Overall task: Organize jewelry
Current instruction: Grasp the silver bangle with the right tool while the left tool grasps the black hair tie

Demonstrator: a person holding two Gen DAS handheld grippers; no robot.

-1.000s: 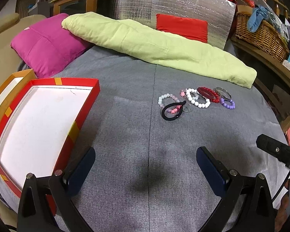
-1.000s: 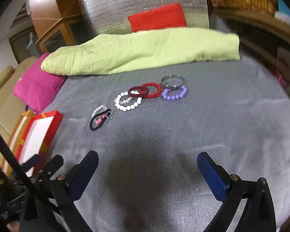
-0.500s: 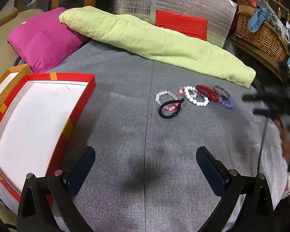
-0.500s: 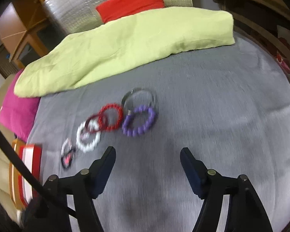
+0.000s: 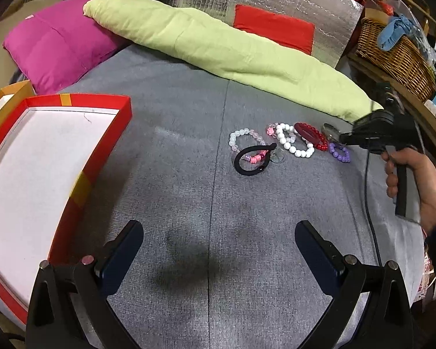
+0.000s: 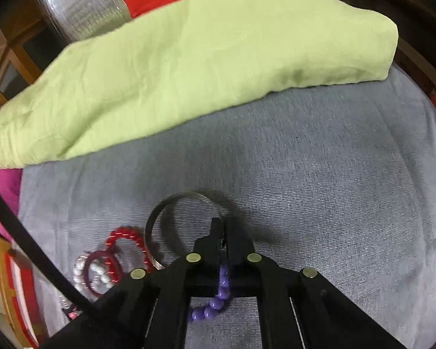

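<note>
The right hand-held gripper (image 6: 222, 232) is pressing its fingers together on the rim of the silver bangle (image 6: 171, 212), at the bangle's right side, with the thin metal band pinched between the pads. The bangle is lying flat on the grey bed cover (image 5: 189, 203), at the far right end of a row of jewelry. Just beside it, the purple bead bracelet (image 5: 340, 152) is sitting partly under the gripper. Then, going left, come the red bead bracelet (image 5: 314, 138), a dark red ring (image 6: 101, 270) overlapping the white bead bracelet (image 5: 295, 144), a clear bead bracelet (image 5: 244, 139), and a black hair tie (image 5: 251, 163). The left hand-held gripper (image 5: 218, 247) is hovering with its fingers spread wide and nothing between them, near the red box lid (image 5: 98, 157) with the white inside that is lying at the left of the bed, well apart from the jewelry.

My reading is that the first pickup is in hand. The next move probably calls for lifting the bangle cleanly without dragging the purple beads, then carrying it left across the bed to the box lid.
</note>
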